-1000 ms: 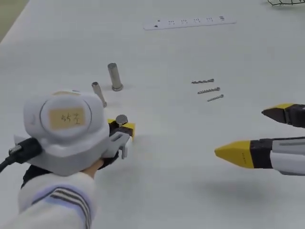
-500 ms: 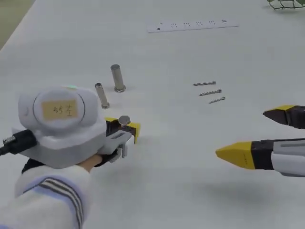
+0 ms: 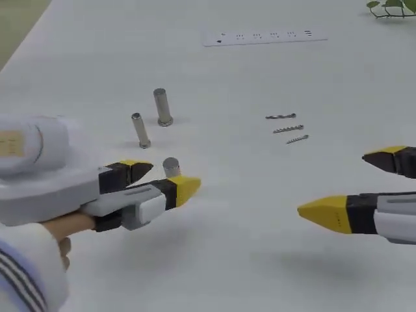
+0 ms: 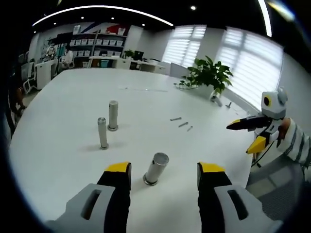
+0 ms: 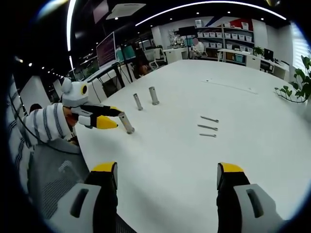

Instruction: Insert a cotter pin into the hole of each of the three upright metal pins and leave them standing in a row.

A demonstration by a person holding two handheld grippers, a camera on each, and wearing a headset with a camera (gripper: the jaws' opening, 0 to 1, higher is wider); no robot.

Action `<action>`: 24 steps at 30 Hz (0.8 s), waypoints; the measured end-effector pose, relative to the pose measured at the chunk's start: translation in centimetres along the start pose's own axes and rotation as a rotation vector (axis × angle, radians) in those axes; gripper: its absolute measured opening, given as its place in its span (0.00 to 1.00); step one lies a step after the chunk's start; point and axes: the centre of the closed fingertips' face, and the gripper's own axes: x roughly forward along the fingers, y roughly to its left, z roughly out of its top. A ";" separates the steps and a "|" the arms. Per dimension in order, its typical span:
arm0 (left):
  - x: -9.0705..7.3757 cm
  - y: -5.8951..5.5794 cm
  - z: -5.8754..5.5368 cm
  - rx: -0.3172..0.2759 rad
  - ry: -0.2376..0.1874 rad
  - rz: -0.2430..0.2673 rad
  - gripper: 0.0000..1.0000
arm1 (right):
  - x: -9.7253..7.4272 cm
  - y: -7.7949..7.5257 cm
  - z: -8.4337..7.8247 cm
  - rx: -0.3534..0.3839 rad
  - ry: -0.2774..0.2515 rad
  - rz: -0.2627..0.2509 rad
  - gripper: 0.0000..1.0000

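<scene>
Yellow-tipped left gripper (image 3: 174,176) has just released the short grey metal pin (image 4: 156,168), which now stands free between its wide-open jaws. Three thin steel cotter pins (image 3: 286,128) wait at its 3 o'clock, so insertion looks next. The right gripper (image 3: 331,182) has its jaws spread wide and empty.

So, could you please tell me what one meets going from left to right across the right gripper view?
Striped sleeve → left gripper → nearest metal pin → slim metal pin → thicker metal pin → three cotter pins.
</scene>
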 end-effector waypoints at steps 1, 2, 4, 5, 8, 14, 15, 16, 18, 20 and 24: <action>-0.1 -0.5 0.4 -0.044 -0.025 -0.038 0.58 | 0.0 -0.1 0.0 0.000 0.002 -0.002 0.82; -0.4 -0.8 1.0 -0.058 -0.057 -0.061 0.62 | -0.1 -0.2 -0.1 0.000 0.004 -0.004 0.82; -0.8 -0.6 1.3 -0.032 -0.067 -0.064 0.68 | -0.1 -0.3 -0.2 0.001 0.008 -0.005 0.82; -1.0 -0.7 1.4 -0.007 -0.064 -0.071 0.70 | -0.2 -0.4 -0.1 0.003 0.007 -0.005 0.82; -1.4 -0.9 1.6 0.025 -0.058 -0.090 0.79 | -0.2 -0.5 0.0 0.006 0.005 -0.004 0.82; -2.4 -1.7 2.4 0.098 -0.069 -0.135 0.99 | -0.5 -1.4 0.2 0.005 0.012 -0.007 0.82; -2.6 -1.8 2.3 0.117 -0.056 -0.143 0.99 | -0.6 -1.5 0.2 0.003 0.014 -0.008 0.82; -2.7 -1.9 2.2 0.133 -0.050 -0.149 0.99 | -0.7 -1.7 0.3 -0.008 0.019 -0.010 0.82; -2.9 -1.9 2.2 0.160 -0.041 -0.148 0.99 | -0.8 -2.1 0.5 -0.029 0.031 -0.015 0.81; -3.1 -1.8 2.0 0.178 -0.027 -0.154 0.99 | -1.0 -2.7 0.8 -0.059 0.042 -0.018 0.81; -3.3 -1.7 1.5 0.199 -0.002 -0.154 0.99 | -1.2 -4.1 1.7 -0.130 0.071 -0.027 0.79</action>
